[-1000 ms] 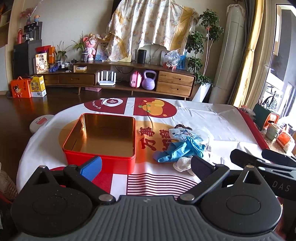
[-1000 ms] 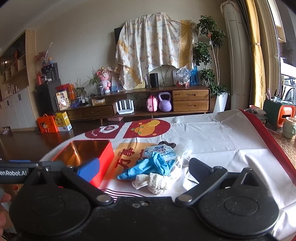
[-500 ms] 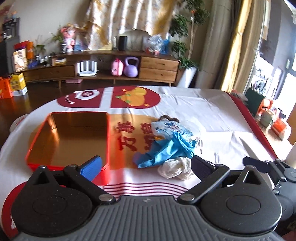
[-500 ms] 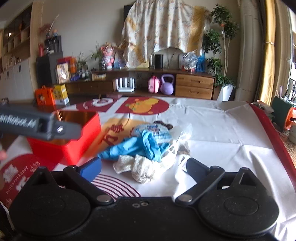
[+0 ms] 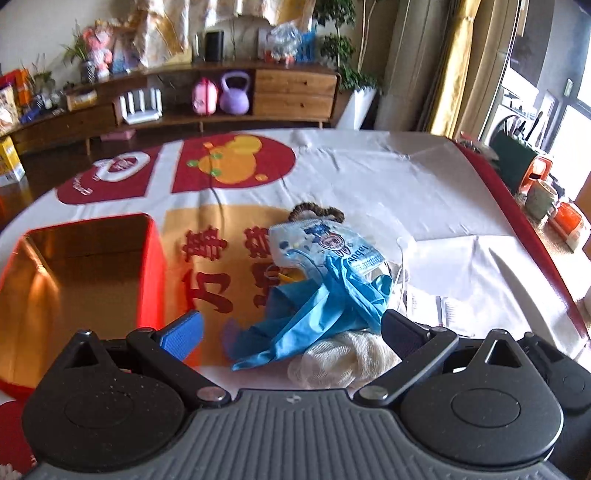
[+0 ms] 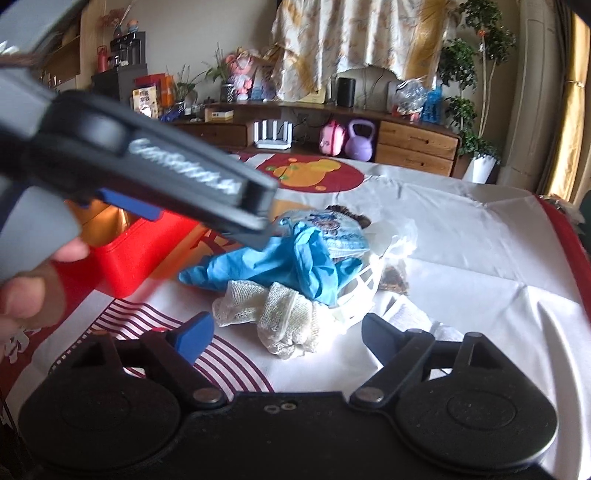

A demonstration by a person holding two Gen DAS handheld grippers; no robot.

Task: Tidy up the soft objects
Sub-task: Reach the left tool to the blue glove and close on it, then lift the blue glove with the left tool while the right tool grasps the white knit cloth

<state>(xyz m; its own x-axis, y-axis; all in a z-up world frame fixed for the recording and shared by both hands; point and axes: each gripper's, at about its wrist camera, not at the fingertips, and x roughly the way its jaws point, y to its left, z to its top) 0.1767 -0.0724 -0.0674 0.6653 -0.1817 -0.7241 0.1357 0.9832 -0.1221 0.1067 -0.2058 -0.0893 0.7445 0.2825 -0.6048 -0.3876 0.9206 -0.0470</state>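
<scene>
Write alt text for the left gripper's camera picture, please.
An open left gripper hovers low over a pile of soft things, a blue glove and cream cloth, on a printed tablecloth. An empty red tin sits left.

Blue glove (image 5: pixel 314 314), cream mesh cloth (image 6: pixel 280 314), red tin (image 5: pixel 151 273).

A home living room is showing beyond the jaws. Straight ahead, a long wooden sideboard (image 5: pixel 207 99) is running along the far wall, carrying a purple kettlebell (image 5: pixel 235 93), a pink bag (image 5: pixel 205 95), a white router (image 5: pixel 142 107) and a black speaker (image 5: pixel 214 46). A patterned cloth (image 6: pixel 364 33) is hanging above it. To the right, a potted tree (image 6: pixel 474 85) and yellow curtains (image 5: pixel 452 66) are standing beside a bright window (image 5: pixel 576 110).
</scene>
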